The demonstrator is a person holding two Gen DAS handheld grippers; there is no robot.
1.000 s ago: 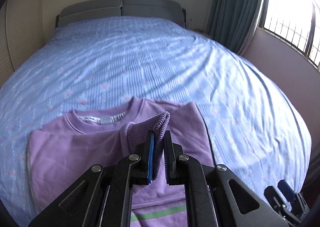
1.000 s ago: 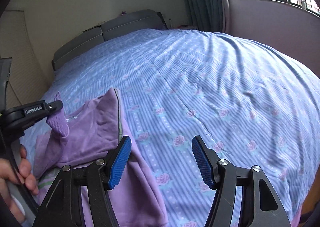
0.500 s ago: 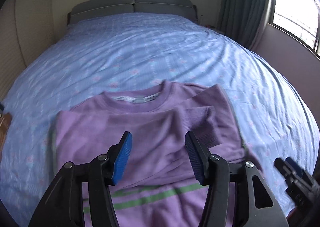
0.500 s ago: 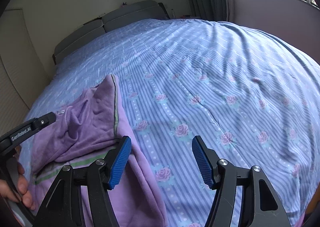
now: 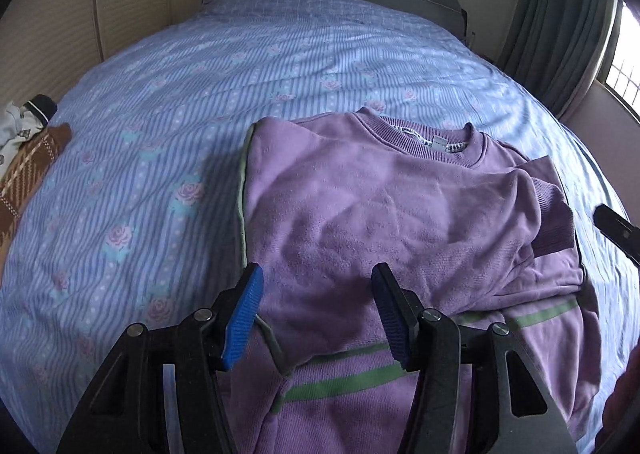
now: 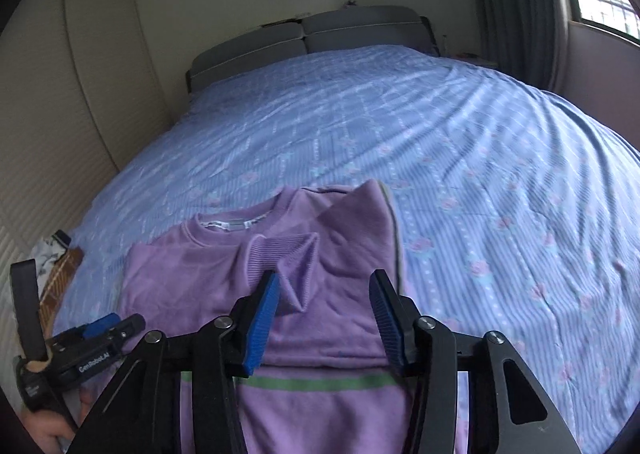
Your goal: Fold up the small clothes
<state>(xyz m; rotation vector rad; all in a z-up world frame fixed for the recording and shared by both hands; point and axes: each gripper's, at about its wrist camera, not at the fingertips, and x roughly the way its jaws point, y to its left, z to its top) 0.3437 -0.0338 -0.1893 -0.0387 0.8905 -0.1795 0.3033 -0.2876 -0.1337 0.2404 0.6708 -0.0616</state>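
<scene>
Left wrist view: my left tool [image 5: 316,320] hangs parted and empty over the purple sweatshirt [image 5: 392,222], centre frame on the bed [image 5: 280,66]; both sleeves look folded in.

Right wrist view: my right tool [image 6: 323,320] is closing with nothing pinched, the ribbed cuff [image 6: 286,254] just beyond it. I reckon the hem fold remains.

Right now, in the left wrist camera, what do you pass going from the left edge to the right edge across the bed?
White garment → brown plaid cloth → bare blue bedspread → purple sweatshirt → tip of the right gripper.
</scene>
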